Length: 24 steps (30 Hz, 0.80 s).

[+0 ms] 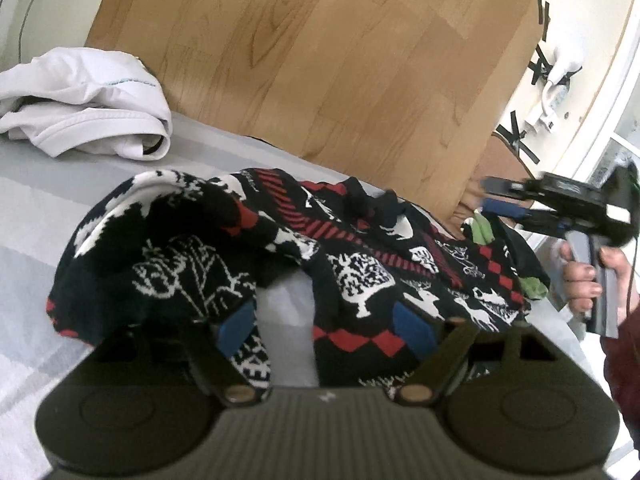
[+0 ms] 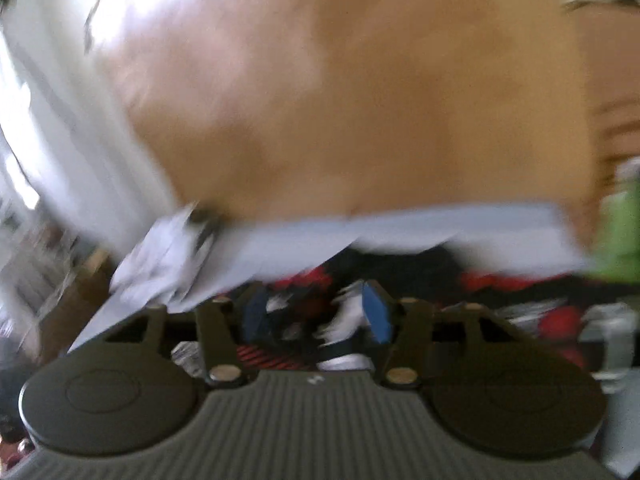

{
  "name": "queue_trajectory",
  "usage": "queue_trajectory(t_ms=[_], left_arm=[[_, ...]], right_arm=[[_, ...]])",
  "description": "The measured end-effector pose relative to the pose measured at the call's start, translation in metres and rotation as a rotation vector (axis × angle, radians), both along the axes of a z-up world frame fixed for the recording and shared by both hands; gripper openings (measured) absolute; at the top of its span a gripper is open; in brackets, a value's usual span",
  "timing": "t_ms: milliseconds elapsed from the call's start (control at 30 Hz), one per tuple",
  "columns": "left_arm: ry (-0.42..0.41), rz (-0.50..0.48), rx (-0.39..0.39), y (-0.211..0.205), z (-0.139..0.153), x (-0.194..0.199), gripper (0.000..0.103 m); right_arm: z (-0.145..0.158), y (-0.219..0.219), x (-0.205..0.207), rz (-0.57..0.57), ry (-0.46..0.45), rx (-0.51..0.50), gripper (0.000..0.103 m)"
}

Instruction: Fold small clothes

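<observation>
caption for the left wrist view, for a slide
Open left gripper over a crumpled black, red and white patterned garment on grey bedding, white garment behind.

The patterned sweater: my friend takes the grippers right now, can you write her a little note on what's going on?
Left gripper: open, low over the patterned sweater, cloth around its pads, not pinched.
Right gripper: open, empty, raised off the sweater's right edge; its own view is blurred.
Sweater: rumpled on the grey sheet, no neat fold visible.
White garment: bunched at the back left, unfolded.
Left to do: flatten and fold the sweater, then the white garment.
</observation>
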<state>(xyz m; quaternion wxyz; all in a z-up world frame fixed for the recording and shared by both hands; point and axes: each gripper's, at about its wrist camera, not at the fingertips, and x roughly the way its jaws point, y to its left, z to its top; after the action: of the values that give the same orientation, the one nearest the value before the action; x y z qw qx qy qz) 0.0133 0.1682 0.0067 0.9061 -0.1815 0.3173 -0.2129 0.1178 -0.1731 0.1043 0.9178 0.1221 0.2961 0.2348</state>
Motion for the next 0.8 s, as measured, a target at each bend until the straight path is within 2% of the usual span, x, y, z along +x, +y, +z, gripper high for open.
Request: queue_trajectory(t_ms=[100,200,300,400,467,600,667,733,800], left_arm=[[-0.005,-0.007,0.002,-0.003,0.001,-0.001,0.087],[-0.004,-0.004,-0.004,-0.003,0.001,-0.001,0.087],[-0.004,0.006,-0.005,-0.003,0.001,-0.001,0.087],[-0.007,0.018,-0.001,-0.003,0.001,-0.002,0.088],[-0.008,0.021,-0.002,-0.002,0.0,-0.002,0.088],[-0.009,0.021,-0.001,-0.002,0.0,-0.001,0.088],[-0.009,0.02,-0.003,-0.003,0.0,-0.001,0.089],[-0.009,0.018,-0.005,-0.002,0.0,-0.001,0.089],[-0.008,0.017,-0.011,-0.002,0.0,-0.001,0.089]], right_arm=[[-0.001,-0.038,-0.021,-0.112,-0.003,-0.034,0.058],[-0.015,-0.033,-0.026,-0.104,0.043,-0.048,0.058],[-0.026,0.008,-0.02,-0.003,0.031,-0.082,0.058],[-0.038,0.072,0.002,0.139,0.017,-0.127,0.057],[-0.047,0.108,0.015,0.197,-0.002,-0.205,0.056],[-0.073,0.159,0.045,0.204,-0.097,-0.421,0.054],[-0.084,0.164,0.065,0.188,-0.07,-0.469,0.034],[-0.084,0.159,0.077,0.177,-0.061,-0.44,0.013],[-0.074,0.153,0.078,0.164,-0.033,-0.384,0.01]])
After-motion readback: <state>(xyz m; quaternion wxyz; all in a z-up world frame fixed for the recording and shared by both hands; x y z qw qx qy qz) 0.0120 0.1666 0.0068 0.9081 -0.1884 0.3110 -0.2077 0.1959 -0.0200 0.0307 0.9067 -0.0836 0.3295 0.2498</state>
